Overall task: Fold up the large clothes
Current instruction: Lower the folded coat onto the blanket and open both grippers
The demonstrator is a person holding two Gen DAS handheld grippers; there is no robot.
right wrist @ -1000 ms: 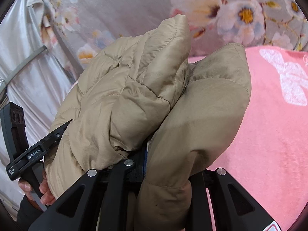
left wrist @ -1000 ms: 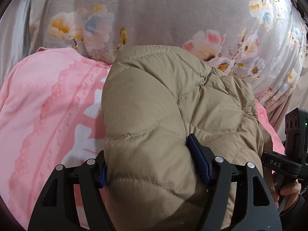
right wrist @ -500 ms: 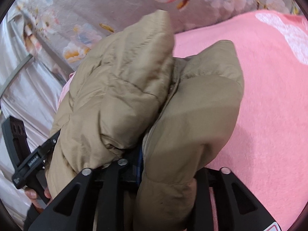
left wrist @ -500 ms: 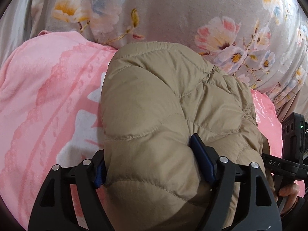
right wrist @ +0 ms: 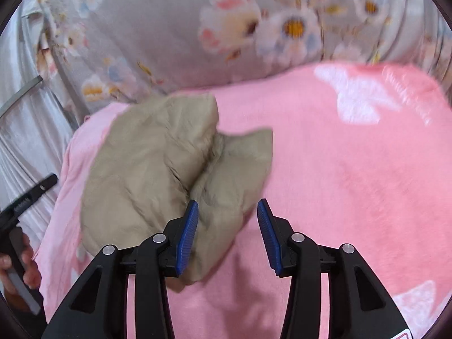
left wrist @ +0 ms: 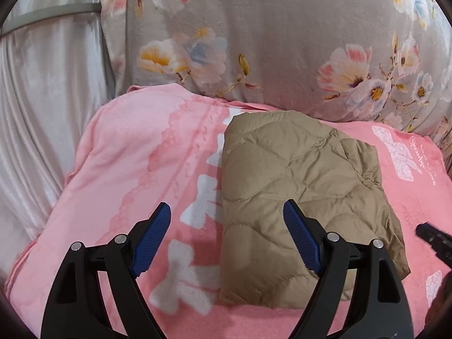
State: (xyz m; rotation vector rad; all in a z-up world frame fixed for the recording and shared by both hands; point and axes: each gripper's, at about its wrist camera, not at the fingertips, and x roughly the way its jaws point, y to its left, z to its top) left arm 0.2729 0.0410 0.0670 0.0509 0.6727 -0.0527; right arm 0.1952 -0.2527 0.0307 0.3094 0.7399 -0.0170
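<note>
A folded tan quilted puffer jacket [left wrist: 299, 197] lies as a compact bundle on a pink blanket [left wrist: 135, 163]. In the right wrist view the jacket [right wrist: 158, 175] lies at centre left. My left gripper [left wrist: 227, 220] is open and empty, with its right finger over the jacket's near part and its left finger over the blanket. My right gripper [right wrist: 227, 214] is open and empty, just behind the jacket's near right edge. The left gripper's body [right wrist: 25, 197] shows at the left edge of the right wrist view.
A grey floral cushion [left wrist: 282, 42] backs the blanket and also shows in the right wrist view [right wrist: 197, 28]. A silvery curtain [left wrist: 48, 113] hangs at the left. The right gripper's tip [left wrist: 435, 240] shows at the right edge of the left wrist view.
Both grippers held the jacket bundle up, then lowered it to the blanket, opened and drew back. The jacket now rests free on the blanket.
</note>
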